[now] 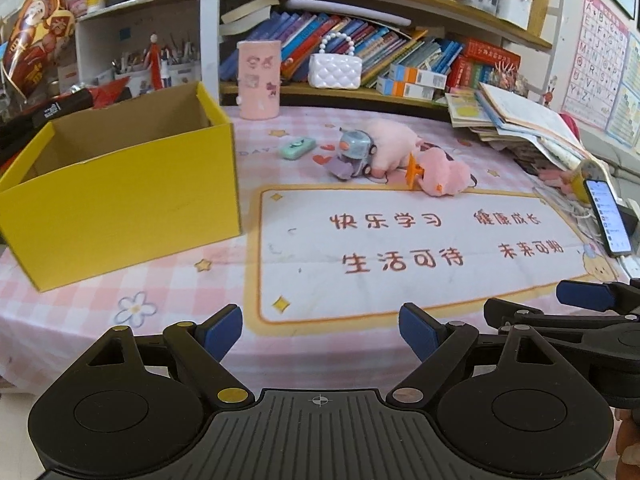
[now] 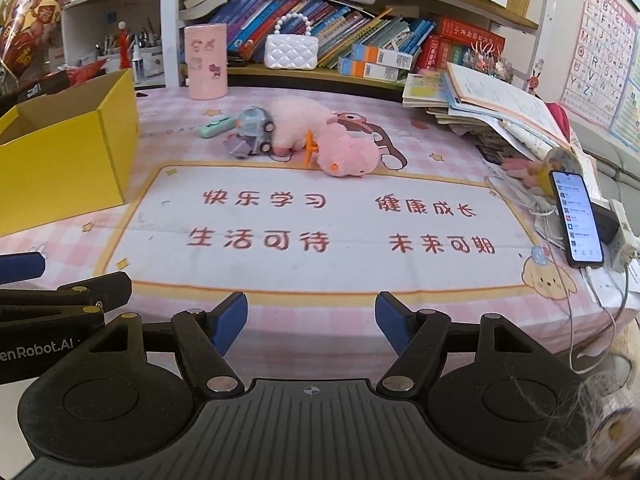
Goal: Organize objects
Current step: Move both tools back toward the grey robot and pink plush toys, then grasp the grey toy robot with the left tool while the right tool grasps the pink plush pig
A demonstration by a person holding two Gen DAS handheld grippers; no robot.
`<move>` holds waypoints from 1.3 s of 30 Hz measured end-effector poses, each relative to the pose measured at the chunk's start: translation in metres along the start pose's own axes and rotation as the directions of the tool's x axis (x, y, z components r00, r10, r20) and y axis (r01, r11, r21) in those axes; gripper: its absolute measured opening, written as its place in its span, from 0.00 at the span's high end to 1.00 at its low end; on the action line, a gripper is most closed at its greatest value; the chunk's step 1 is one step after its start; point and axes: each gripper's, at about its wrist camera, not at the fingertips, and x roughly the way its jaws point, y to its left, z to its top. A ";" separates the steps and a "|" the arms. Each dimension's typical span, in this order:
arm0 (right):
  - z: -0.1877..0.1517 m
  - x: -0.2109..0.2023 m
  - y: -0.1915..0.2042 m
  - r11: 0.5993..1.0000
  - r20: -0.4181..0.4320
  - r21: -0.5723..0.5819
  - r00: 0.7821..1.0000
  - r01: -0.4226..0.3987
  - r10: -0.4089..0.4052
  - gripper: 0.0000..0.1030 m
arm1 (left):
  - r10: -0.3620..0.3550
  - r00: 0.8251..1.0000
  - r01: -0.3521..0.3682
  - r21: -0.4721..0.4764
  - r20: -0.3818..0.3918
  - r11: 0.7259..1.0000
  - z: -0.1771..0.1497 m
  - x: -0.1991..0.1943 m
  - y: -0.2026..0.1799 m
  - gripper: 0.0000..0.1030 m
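Toys (image 1: 384, 156) lie clustered on the desk (image 1: 360, 344) well ahead of both my claws: a pink plush pig (image 1: 442, 174) nearest, a paler pink plush (image 1: 390, 142) behind it, a grey toy car (image 1: 356, 152) touching that plush on its left, an orange clip-like piece (image 1: 414, 170) between the two plushes, and a mint-green case (image 1: 297, 148) further left and apart. The yellow cardboard box (image 1: 120, 204), top open and seemingly empty as far as I can see in, stands ahead and to the left of my left claw (image 1: 320, 334). That claw is released, jaws wide, nothing between them. My right claw (image 2: 311, 322) is also released, somewhat narrower, holding nothing; it sits just beside the left one, both over the near edge of the desk.

I judge this as the approach step, with nothing yet picked up and the whole pile still to be sorted into the box. Next I need to carry a claw forward over the printed mat (image 2: 320, 220) to the pile. The pig is closest to my right claw and soft, so it should take a squeeze across its body easily. The car and clip are tucked against the plushes, so I must take care not to drag them
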 end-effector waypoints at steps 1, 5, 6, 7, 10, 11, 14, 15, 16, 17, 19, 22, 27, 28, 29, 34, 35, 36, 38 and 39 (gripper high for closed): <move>0.003 0.004 -0.003 1.000 -0.003 0.000 1.000 -0.004 0.004 0.34 | 0.002 1.000 -0.002 -0.003 -0.004 1.000 0.003 0.003 -0.002 0.15; 0.016 0.023 -0.016 1.000 -0.016 -0.003 1.000 -0.021 0.021 0.34 | 0.014 1.000 -0.014 -0.005 -0.013 1.000 0.016 0.021 -0.012 0.15; 0.020 0.029 -0.019 1.000 -0.018 -0.005 1.000 -0.025 0.025 0.34 | 0.016 1.000 -0.016 -0.006 -0.014 1.000 0.020 0.026 -0.015 0.15; 0.023 0.033 -0.022 1.000 -0.018 -0.008 0.999 -0.027 0.027 0.34 | 0.019 1.000 -0.019 -0.007 -0.015 1.000 0.025 0.031 -0.018 0.15; 0.036 0.049 -0.033 0.999 -0.013 -0.017 0.999 -0.037 0.036 0.34 | 0.029 0.999 -0.029 -0.012 -0.015 1.000 0.037 0.045 -0.026 0.15; 0.040 0.054 -0.036 0.999 -0.009 -0.021 0.999 -0.039 0.039 0.34 | 0.032 0.999 -0.032 -0.015 -0.012 0.999 0.042 0.050 -0.029 0.15; 0.052 0.070 -0.047 0.998 0.007 -0.038 0.999 -0.050 0.050 0.34 | 0.045 0.999 -0.045 -0.025 -0.003 0.999 0.057 0.064 -0.037 0.15; 0.057 0.076 -0.050 0.997 0.014 -0.045 0.998 -0.057 0.057 0.34 | 0.049 0.999 -0.049 -0.031 -0.001 0.998 0.062 0.068 -0.039 0.15; 0.062 0.081 -0.053 0.997 0.022 -0.054 0.998 -0.061 0.062 0.34 | 0.052 0.999 -0.052 -0.042 0.004 0.998 0.069 0.073 -0.040 0.15; 0.066 0.086 -0.056 0.996 0.032 -0.065 0.997 -0.063 0.066 0.34 | 0.054 0.999 -0.053 -0.052 0.008 0.997 0.074 0.076 -0.041 0.15; 0.076 0.098 -0.061 0.994 0.057 -0.089 0.996 -0.065 0.070 0.34 | 0.061 0.998 -0.060 -0.071 0.019 0.996 0.086 0.084 -0.042 0.15; 0.092 0.116 -0.067 0.990 0.084 -0.121 0.993 -0.077 0.088 0.34 | 0.080 0.996 -0.077 -0.086 0.039 0.993 0.102 0.097 -0.045 0.15; 0.115 0.150 -0.067 0.967 0.073 -0.218 0.986 -0.134 0.153 0.34 | 0.119 0.992 -0.115 -0.085 0.041 0.990 0.120 0.121 -0.047 0.15; 0.119 0.156 -0.066 0.959 0.072 -0.243 0.984 -0.144 0.166 0.34 | 0.125 0.991 -0.121 -0.092 0.042 0.988 0.124 0.125 -0.046 0.15; 0.122 0.161 -0.065 0.952 0.073 -0.266 0.982 -0.151 0.176 0.34 | 0.128 0.991 -0.124 -0.096 0.042 0.988 0.127 0.128 -0.045 0.15; 0.133 0.184 -0.056 0.907 0.043 -0.374 0.974 -0.192 0.224 0.34 | 0.143 0.989 -0.138 -0.106 0.038 0.985 0.140 0.146 -0.044 0.15; 0.134 0.188 -0.054 0.898 0.028 -0.390 0.972 -0.203 0.232 0.34 | 0.143 0.989 -0.139 -0.108 0.036 0.984 0.142 0.150 -0.045 0.15; 0.134 0.191 -0.052 0.891 0.023 -0.406 0.973 -0.200 0.229 0.34 | 0.142 0.989 -0.138 -0.107 0.030 0.985 0.143 0.155 -0.045 0.16; 0.133 0.196 -0.050 0.880 0.018 -0.437 0.976 -0.186 0.215 0.37 | 0.135 0.991 -0.132 -0.105 0.021 0.986 0.146 0.165 -0.046 0.16; 0.133 0.198 -0.051 0.877 0.016 -0.446 0.978 -0.181 0.210 0.40 | 0.132 0.991 -0.129 -0.104 0.018 0.986 0.147 0.170 -0.047 0.16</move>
